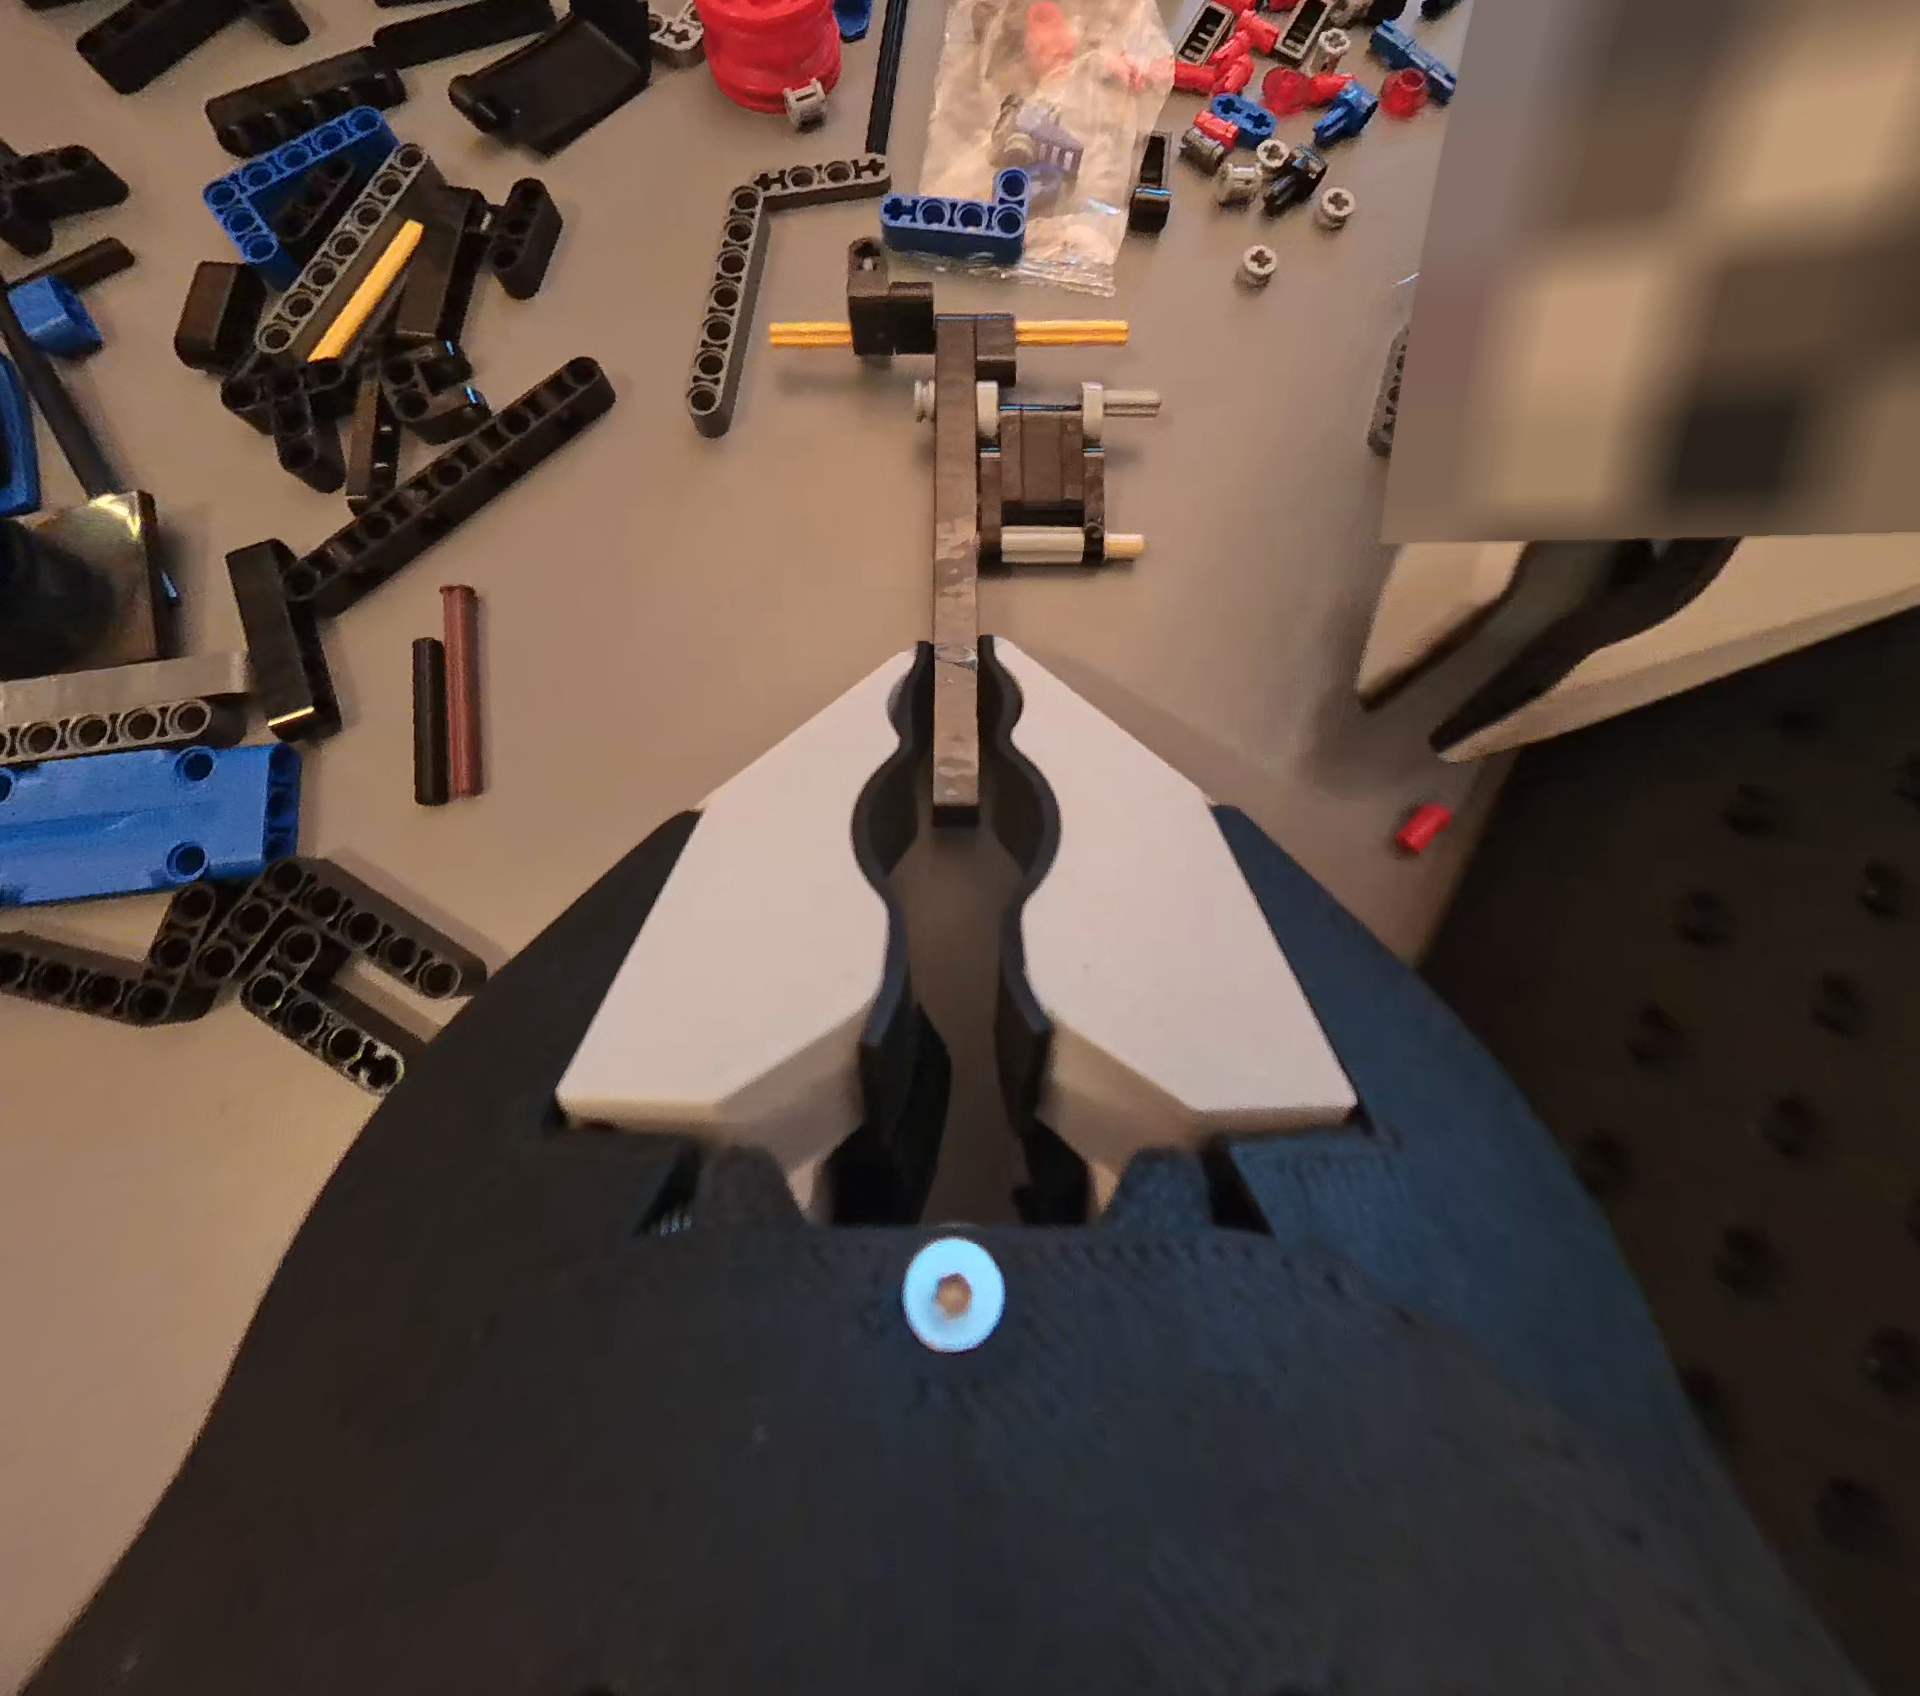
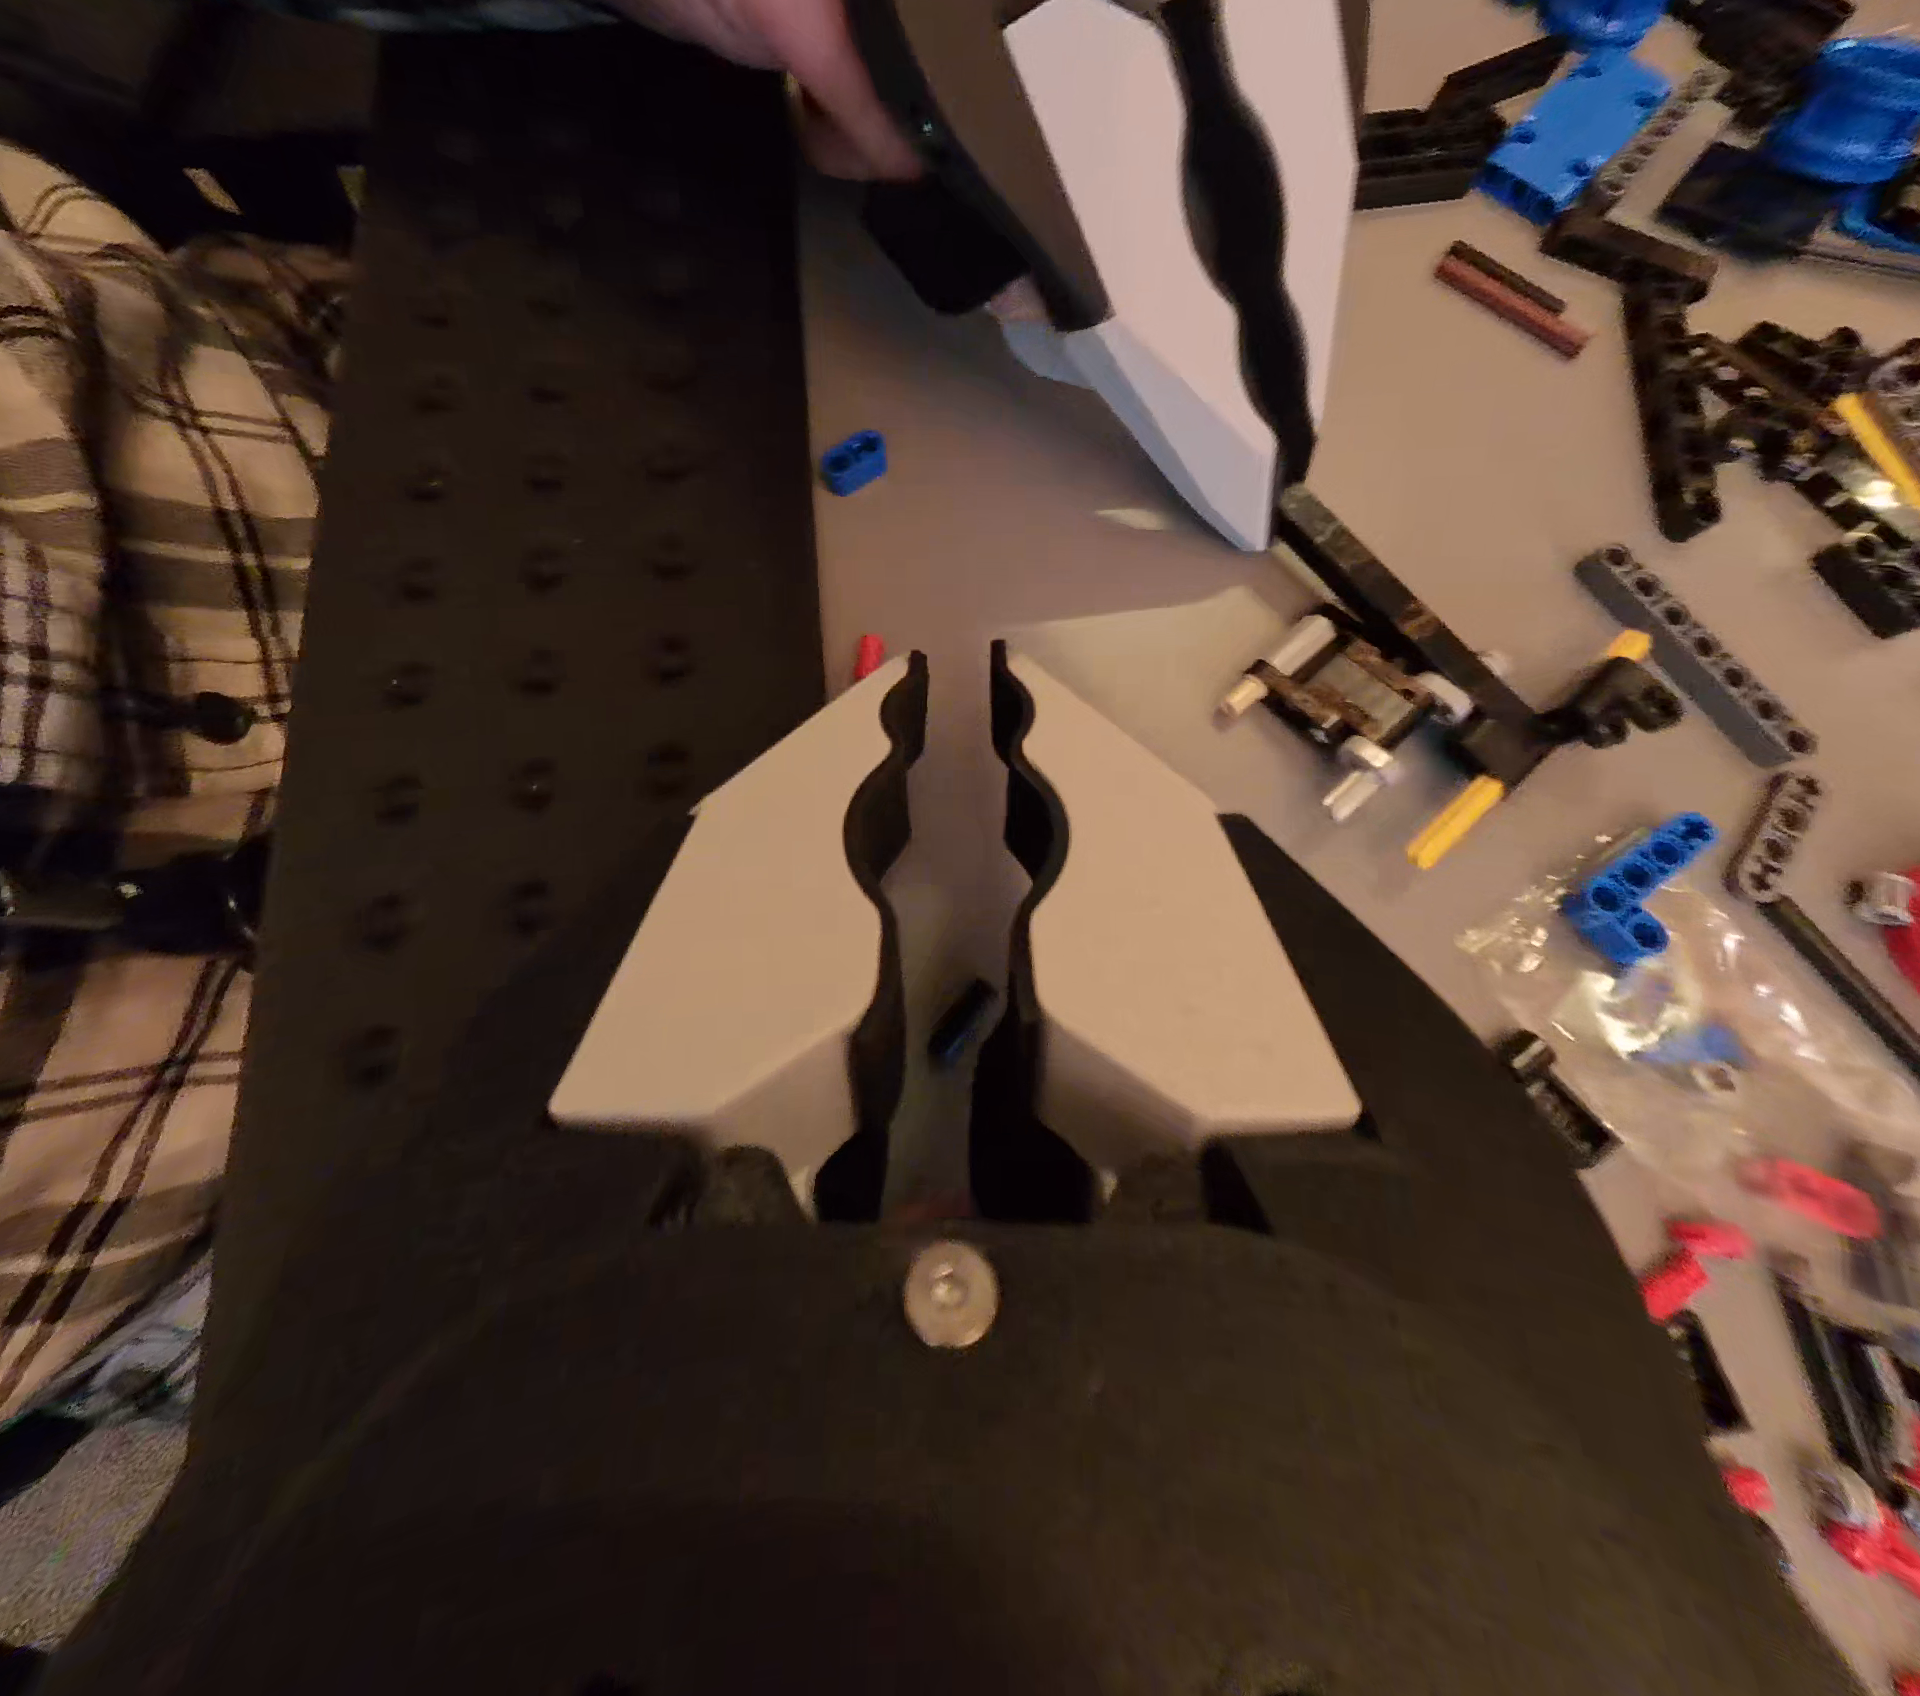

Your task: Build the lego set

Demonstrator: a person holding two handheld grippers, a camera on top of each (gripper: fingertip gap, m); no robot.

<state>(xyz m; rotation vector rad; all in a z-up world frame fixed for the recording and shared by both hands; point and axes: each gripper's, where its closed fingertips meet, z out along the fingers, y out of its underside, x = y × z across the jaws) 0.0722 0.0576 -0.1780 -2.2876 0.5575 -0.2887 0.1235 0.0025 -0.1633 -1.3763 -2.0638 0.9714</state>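
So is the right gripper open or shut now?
Open: the right gripper shows bare table between its fingers, gripping nothing.

A matt grey table top (image 1: 644, 566) holds glossy black plastic beams (image 1: 447, 483) and a shiny red plastic wheel hub (image 1: 764, 10). A crinkled clear plastic bag (image 1: 1049, 88) glints beside them. The left gripper (image 1: 956, 659) has smooth pale plastic fingers (image 1: 790, 898) on a rough, ridged black printed body.

A matte grey counter (image 1: 644, 566) fills most of both views under warm, dim light. Along the counter's near edge runs a black perforated board (image 2: 540, 566). Beyond that board lies plaid fabric (image 2: 135, 503).
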